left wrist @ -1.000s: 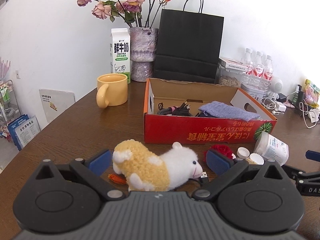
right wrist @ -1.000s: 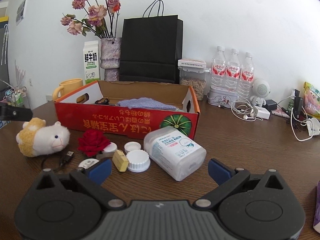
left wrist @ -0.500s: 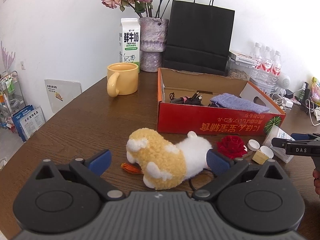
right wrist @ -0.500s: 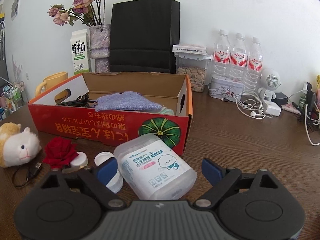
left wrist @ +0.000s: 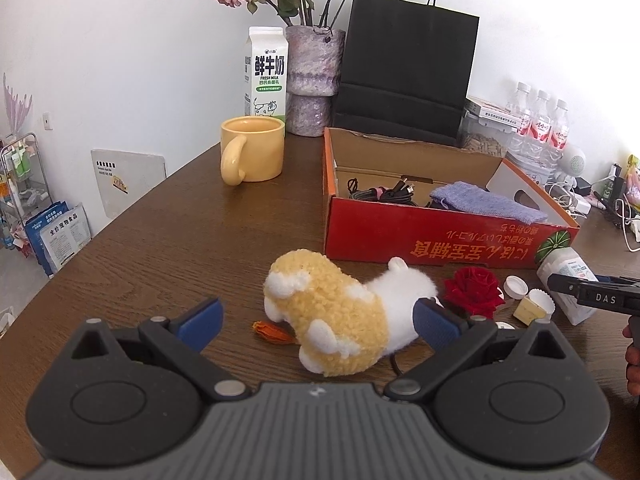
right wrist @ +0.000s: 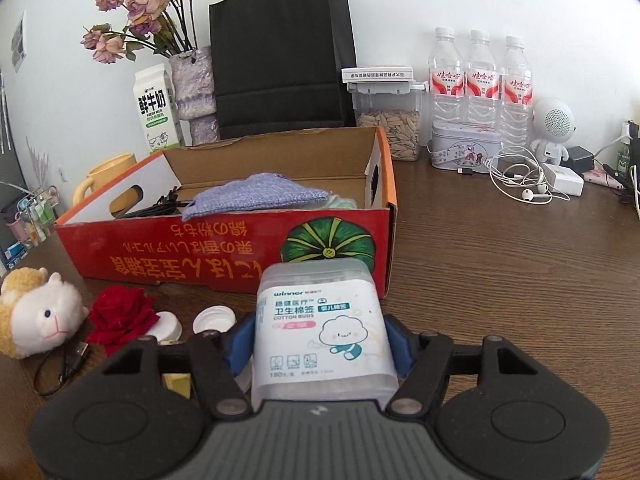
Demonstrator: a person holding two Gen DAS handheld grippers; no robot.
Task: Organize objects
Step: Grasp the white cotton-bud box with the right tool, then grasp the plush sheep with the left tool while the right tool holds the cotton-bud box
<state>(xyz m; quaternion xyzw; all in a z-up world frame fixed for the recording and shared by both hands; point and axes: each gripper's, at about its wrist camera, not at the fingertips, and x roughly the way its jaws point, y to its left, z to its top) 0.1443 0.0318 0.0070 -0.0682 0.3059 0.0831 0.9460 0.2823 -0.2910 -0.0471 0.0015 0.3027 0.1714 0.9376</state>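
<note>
A red cardboard box (left wrist: 440,240) stands open on the brown table and holds black cables (left wrist: 380,192) and a purple cloth (left wrist: 488,202). A yellow and white plush sheep (left wrist: 344,308) lies in front of it, between the open fingers of my left gripper (left wrist: 318,320), the right finger at its side. My right gripper (right wrist: 316,340) is shut on a clear cotton bud box (right wrist: 324,328) lying on the table in front of the red box (right wrist: 224,252).
A red fabric rose (left wrist: 474,290), white caps (left wrist: 516,285) and a yellow block (left wrist: 528,310) lie beside the sheep. A yellow mug (left wrist: 252,152), milk carton (left wrist: 266,76), flower vase (left wrist: 314,76), black bag (left wrist: 404,72), seed jar (right wrist: 388,116), water bottles (right wrist: 480,76) and earphones (right wrist: 520,184) stand behind.
My right gripper has moved forward and closed on the cotton bud box. My left gripper has shifted left and risen a little, so the sheep now sits toward its right finger.
</note>
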